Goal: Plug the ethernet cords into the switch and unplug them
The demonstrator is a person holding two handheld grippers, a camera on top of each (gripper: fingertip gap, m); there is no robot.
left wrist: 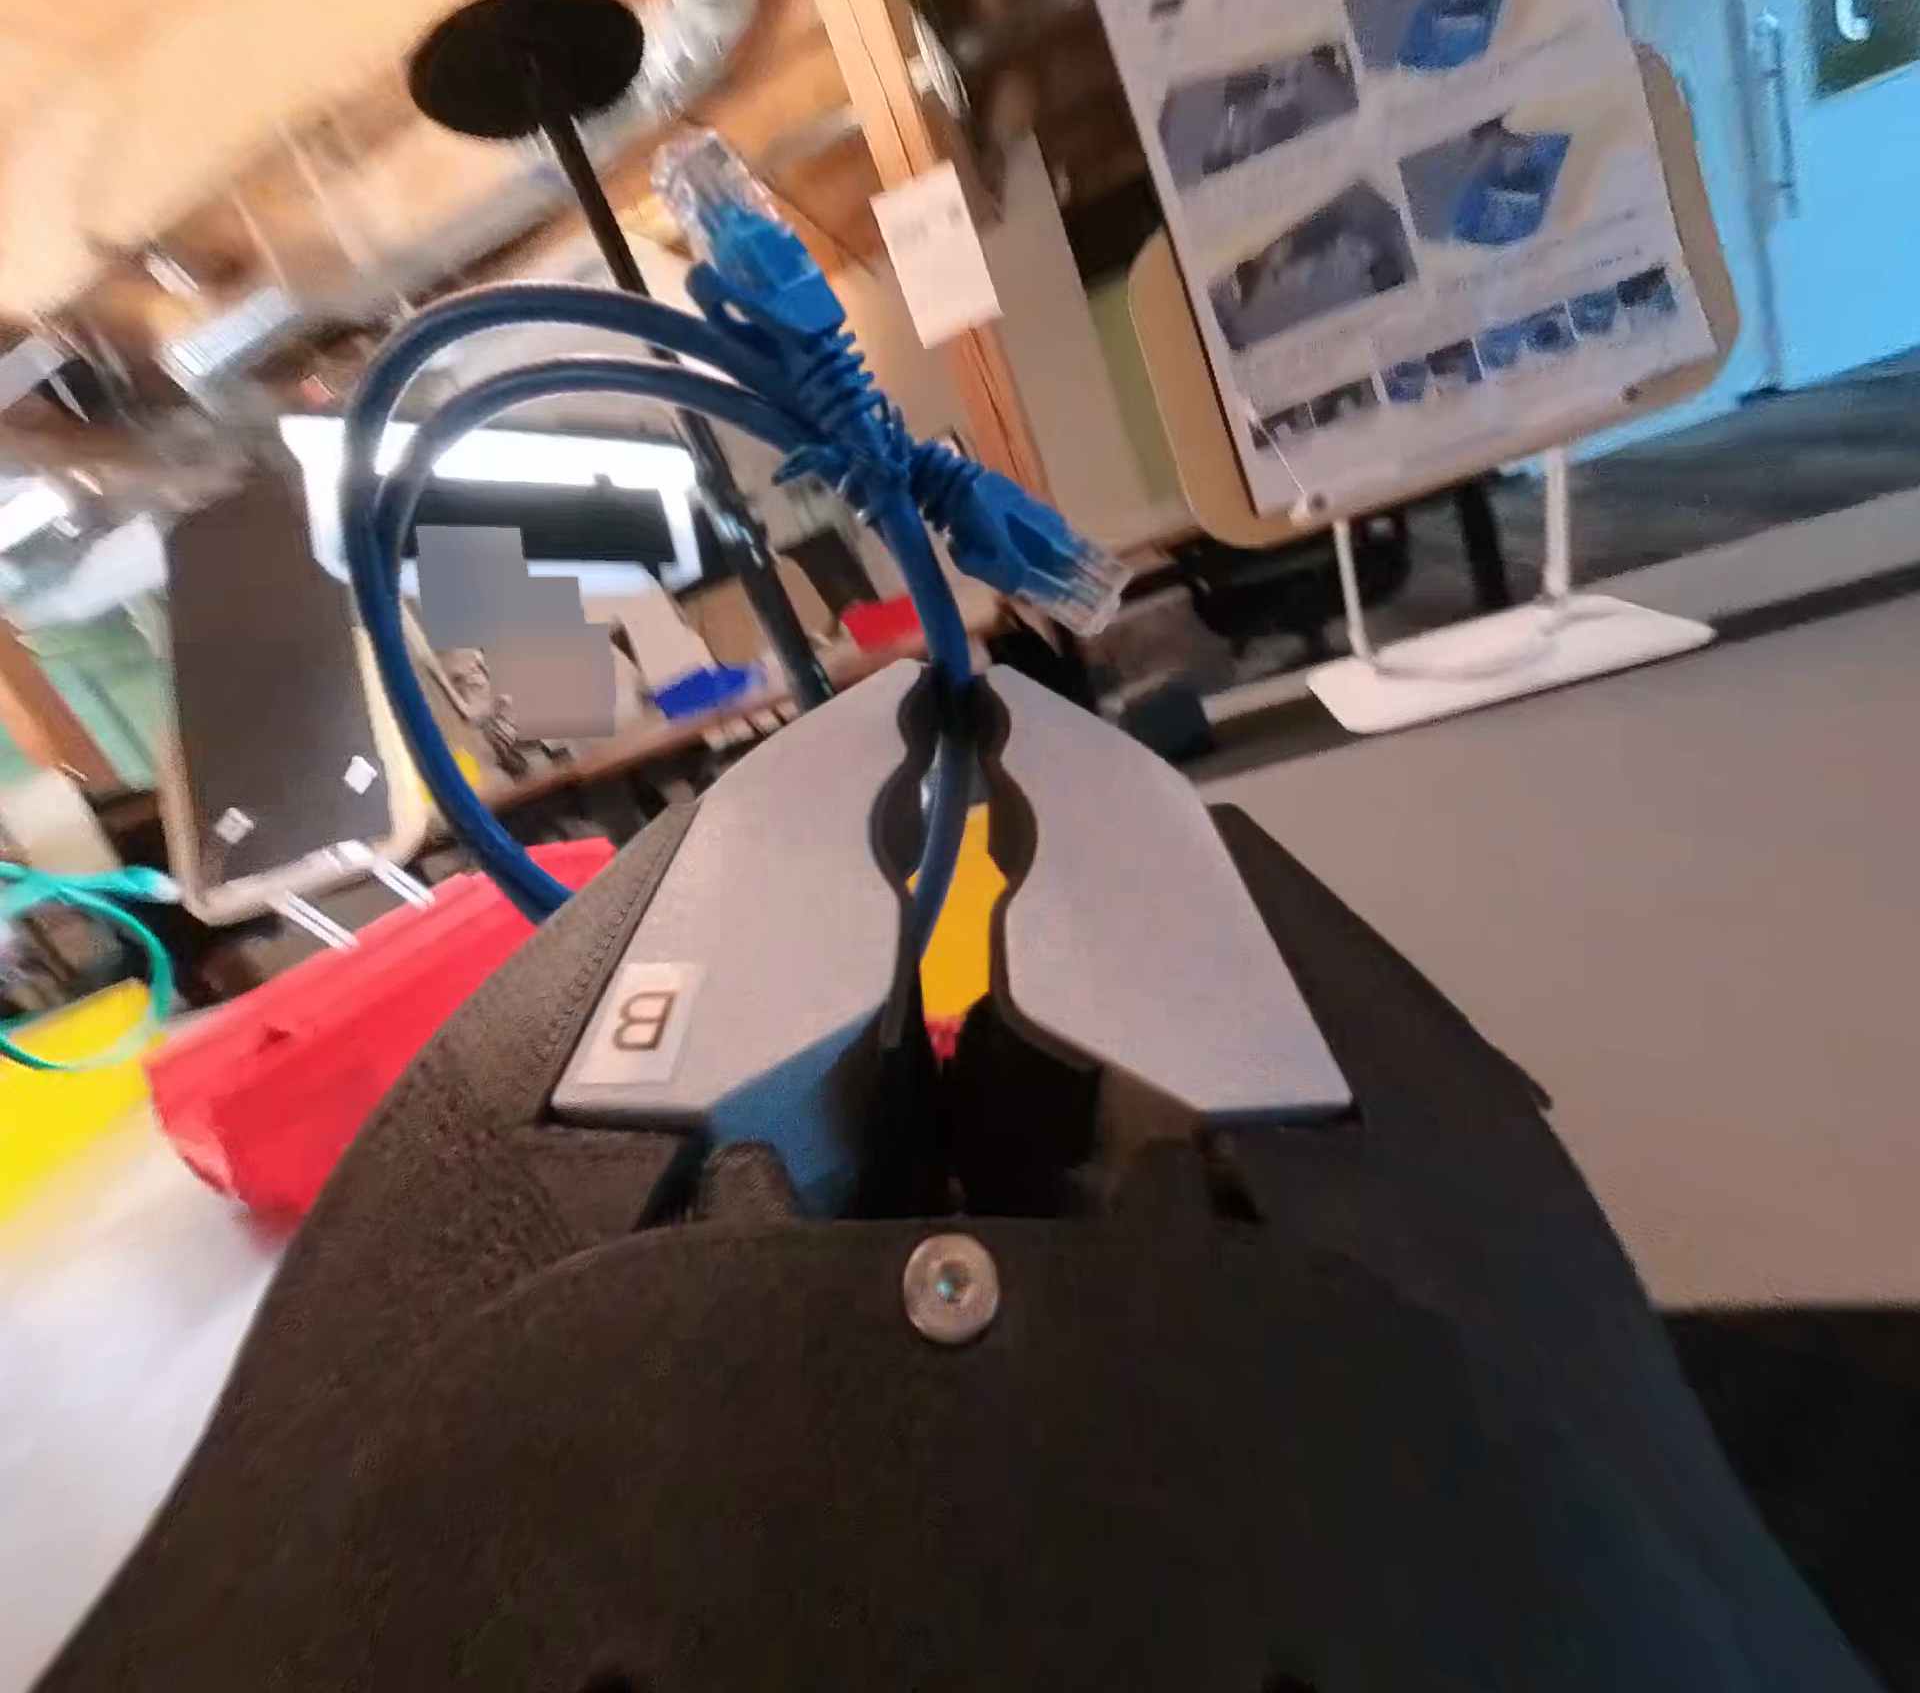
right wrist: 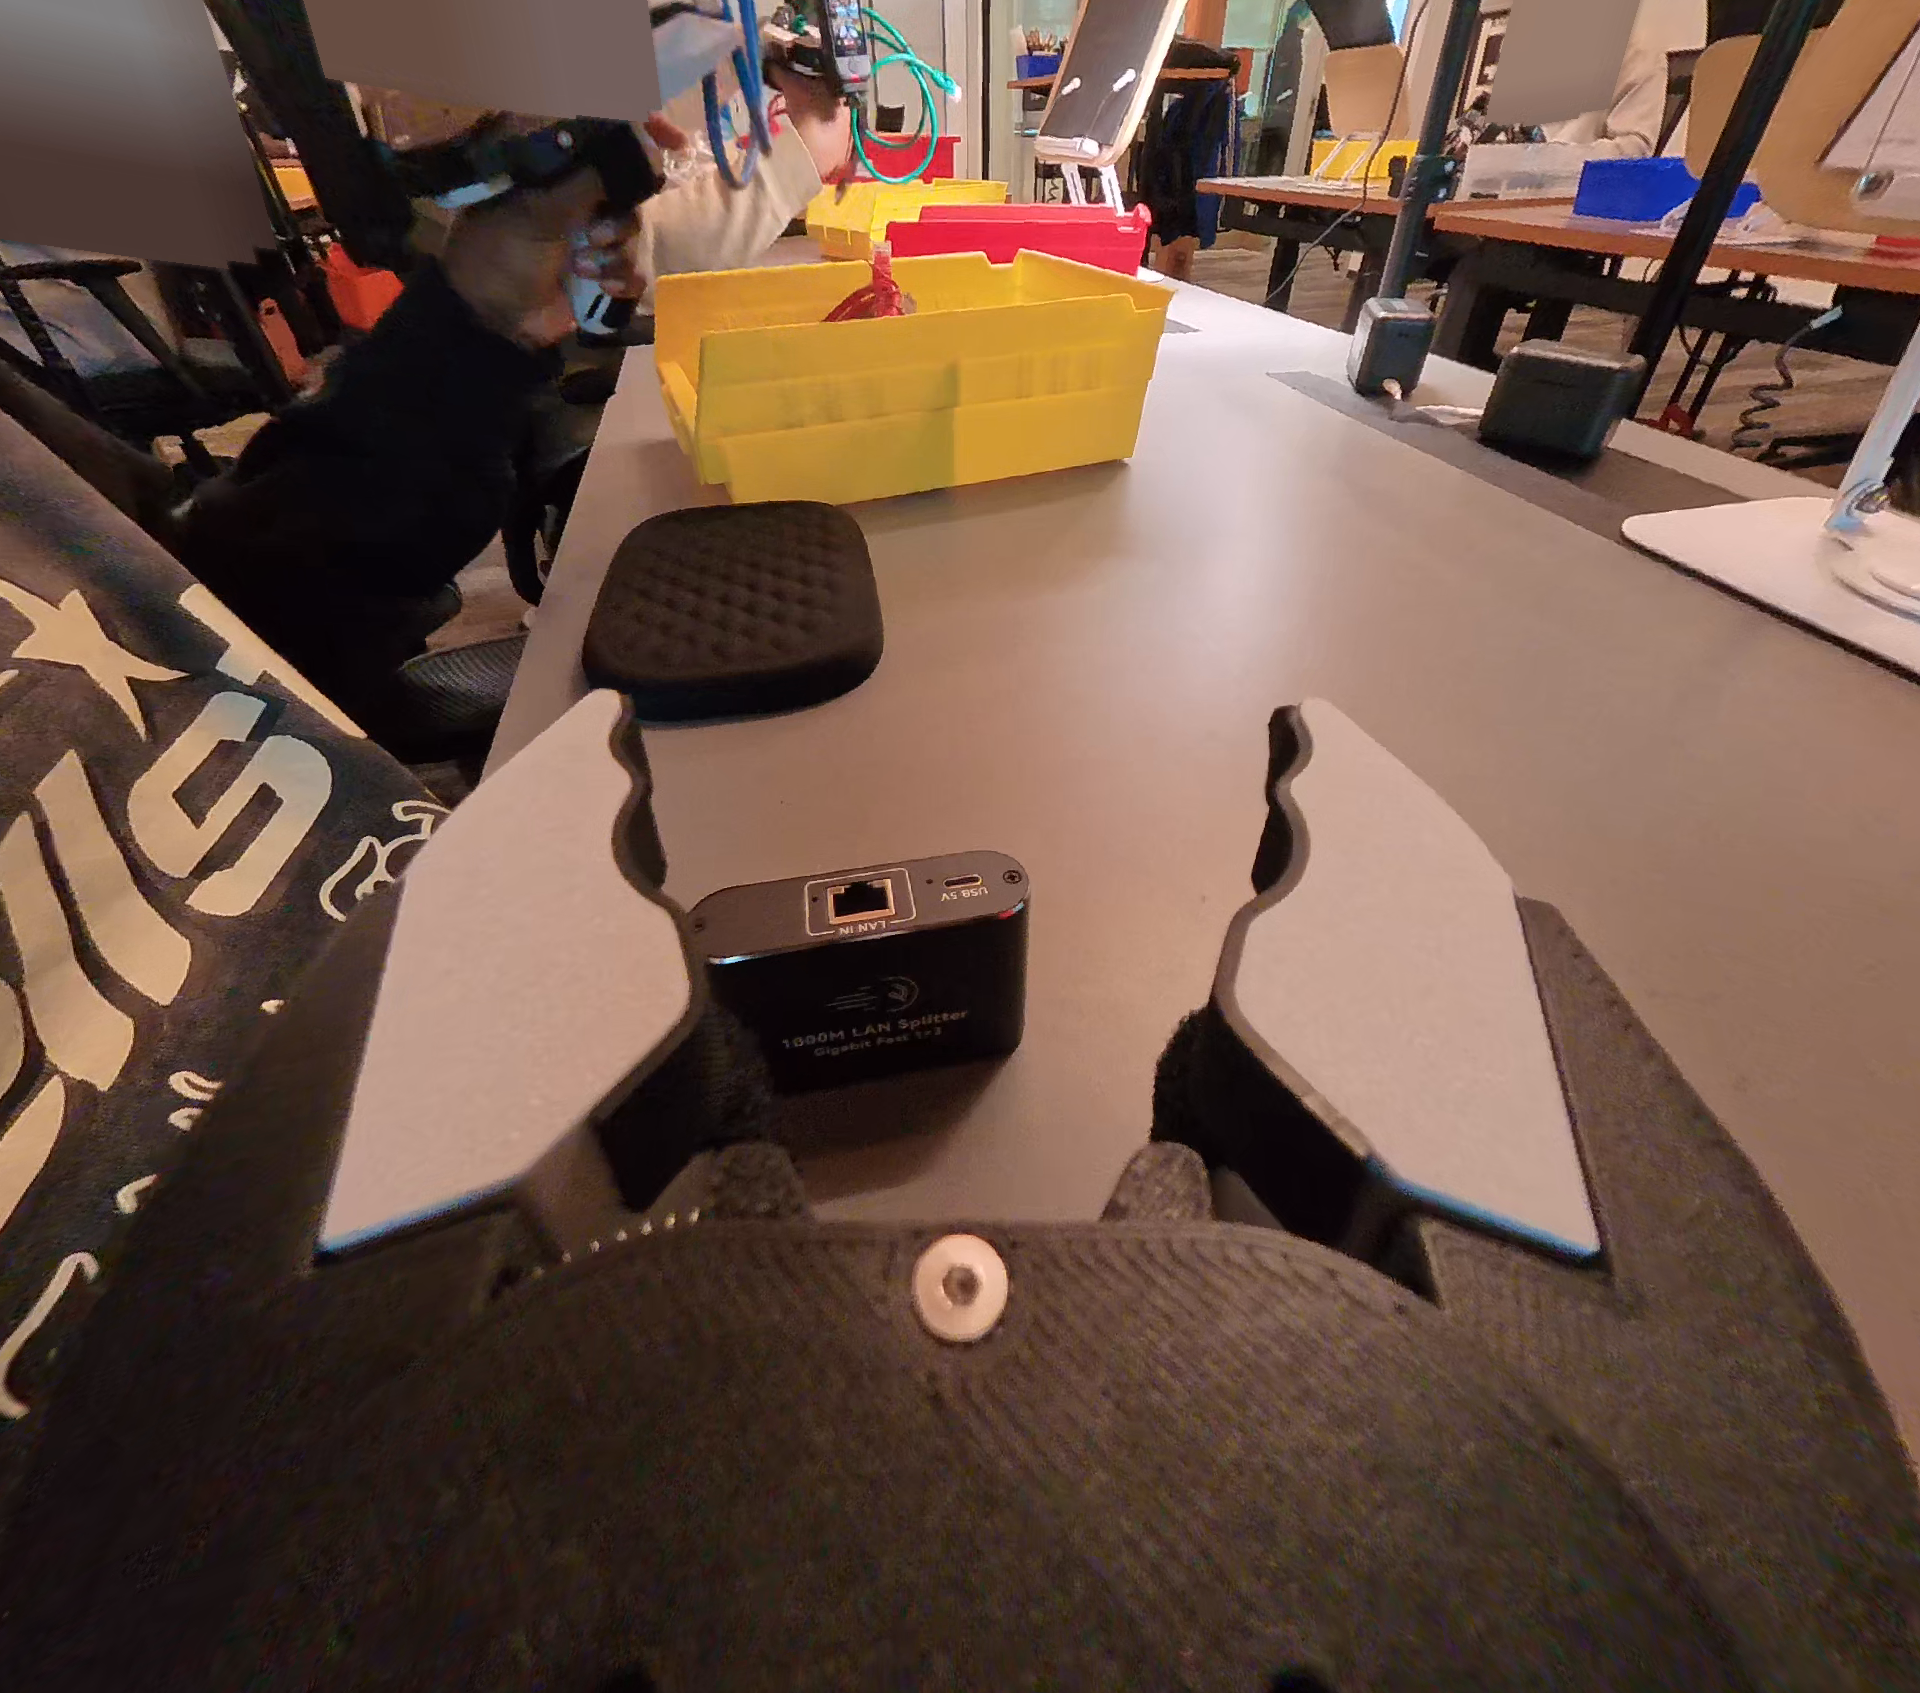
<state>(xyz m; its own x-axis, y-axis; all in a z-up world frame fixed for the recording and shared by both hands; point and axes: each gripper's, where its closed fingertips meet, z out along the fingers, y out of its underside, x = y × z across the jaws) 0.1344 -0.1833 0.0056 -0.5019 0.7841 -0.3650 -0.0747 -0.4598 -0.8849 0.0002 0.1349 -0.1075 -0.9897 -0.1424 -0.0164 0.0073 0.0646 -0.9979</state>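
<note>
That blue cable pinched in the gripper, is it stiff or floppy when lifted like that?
Probably springy rather than limp: the blue cable arcs in loops above the left gripper instead of drooping. Its plugs stick out freely, so they would likely sway when it moves. It looks light, since a pinch at one spot holds it.

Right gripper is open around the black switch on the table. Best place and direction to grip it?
Grip the switch across its two short side walls, coming in low from its rear, as the right gripper is now. It lies flat on the table, boxy with parallel sides, between the open fingers. That likely leaves the far port face clear for the blue ethernet cord pinched in the left gripper.
</note>
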